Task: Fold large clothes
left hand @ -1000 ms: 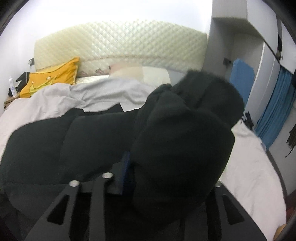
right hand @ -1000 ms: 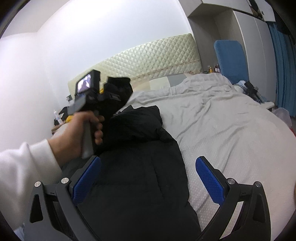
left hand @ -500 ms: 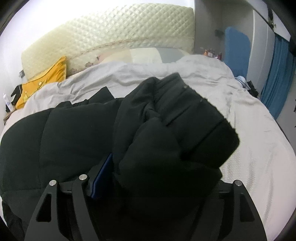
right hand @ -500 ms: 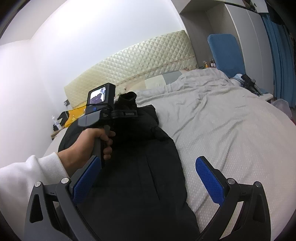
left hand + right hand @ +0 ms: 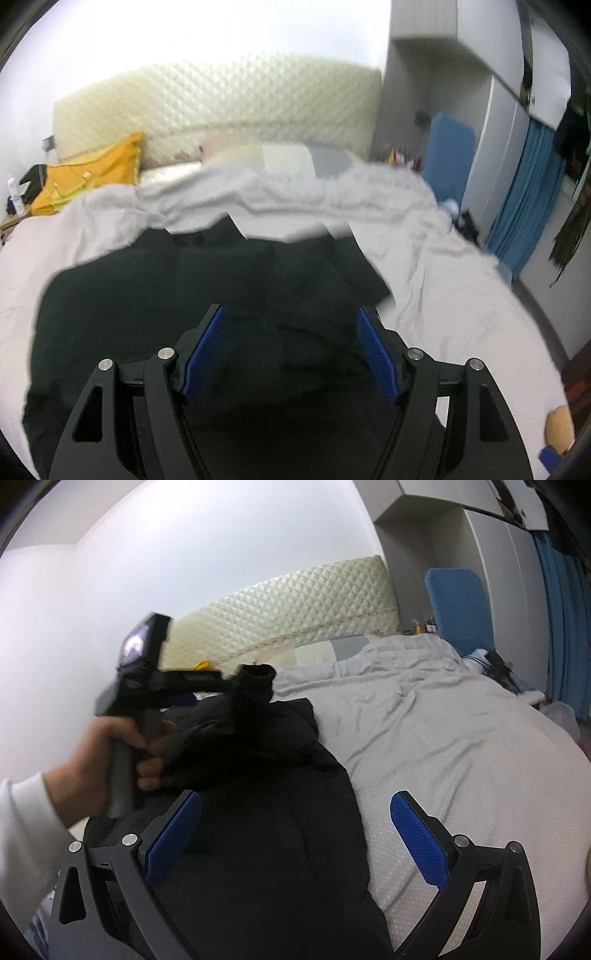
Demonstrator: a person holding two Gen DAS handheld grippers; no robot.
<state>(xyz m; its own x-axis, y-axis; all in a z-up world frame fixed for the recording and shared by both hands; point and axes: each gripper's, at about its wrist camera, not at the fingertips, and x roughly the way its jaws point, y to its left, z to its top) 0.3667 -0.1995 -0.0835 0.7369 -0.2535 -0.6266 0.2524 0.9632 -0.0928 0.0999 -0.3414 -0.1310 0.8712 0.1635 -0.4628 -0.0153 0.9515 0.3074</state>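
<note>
A large black padded jacket lies spread on the grey bed. In the left wrist view my left gripper is open above the jacket, nothing between its blue pads. In the right wrist view the jacket fills the lower middle, with its sleeve cuff bunched up by the left gripper's tip, which a hand holds at the left. My right gripper is open and empty over the jacket's lower right part.
A cream quilted headboard and a yellow pillow are at the bed's far end. A blue chair, grey wardrobes and blue curtains stand along the right. Grey bedding lies right of the jacket.
My left gripper was shut on the black sleeve and carried it over the jacket body; now its jaws are open and the sleeve lies below and ahead. The right gripper stayed open and nearly still.
</note>
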